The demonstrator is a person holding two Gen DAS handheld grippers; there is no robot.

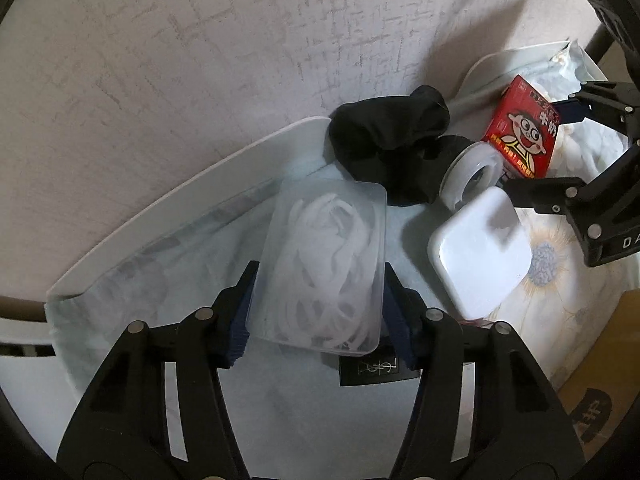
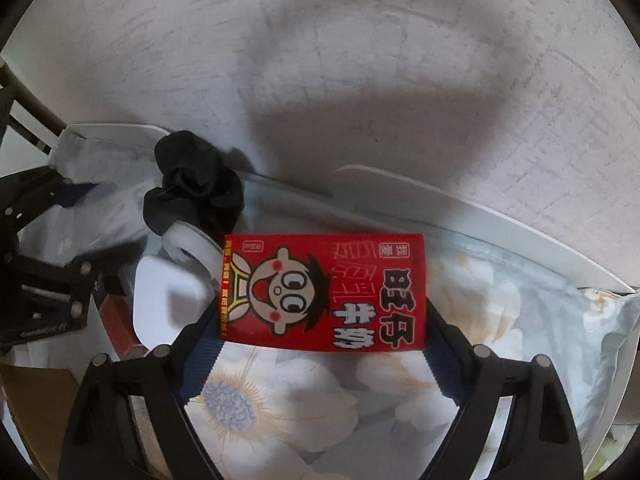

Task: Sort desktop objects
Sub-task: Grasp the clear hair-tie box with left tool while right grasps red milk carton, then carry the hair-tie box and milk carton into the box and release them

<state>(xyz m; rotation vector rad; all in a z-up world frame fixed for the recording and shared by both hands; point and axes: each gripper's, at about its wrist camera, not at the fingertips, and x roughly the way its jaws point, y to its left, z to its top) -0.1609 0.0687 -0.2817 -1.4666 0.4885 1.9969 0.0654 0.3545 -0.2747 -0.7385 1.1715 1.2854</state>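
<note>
Red milk carton (image 2: 322, 290) printed with a cartoon face and Chinese characters sits clamped between the pads of the right hand-held gripper (image 2: 320, 332), over floral cloth (image 2: 280, 400). Left hand-held gripper (image 1: 316, 312) is clamped on a clear plastic case (image 1: 324, 264) of white cable, beside a white charger (image 1: 478, 256) and black cloth (image 1: 392, 140).

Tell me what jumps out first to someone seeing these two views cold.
The red milk carton with its cartoon face grabs the eye, lying crosswise between the fingers of the right tongs on the flowered cloth. Next comes the frosted clear case of coiled white cable, gripped at its sides by the left tongs. Behind it, a crumpled black cloth sits by the wall.
</note>
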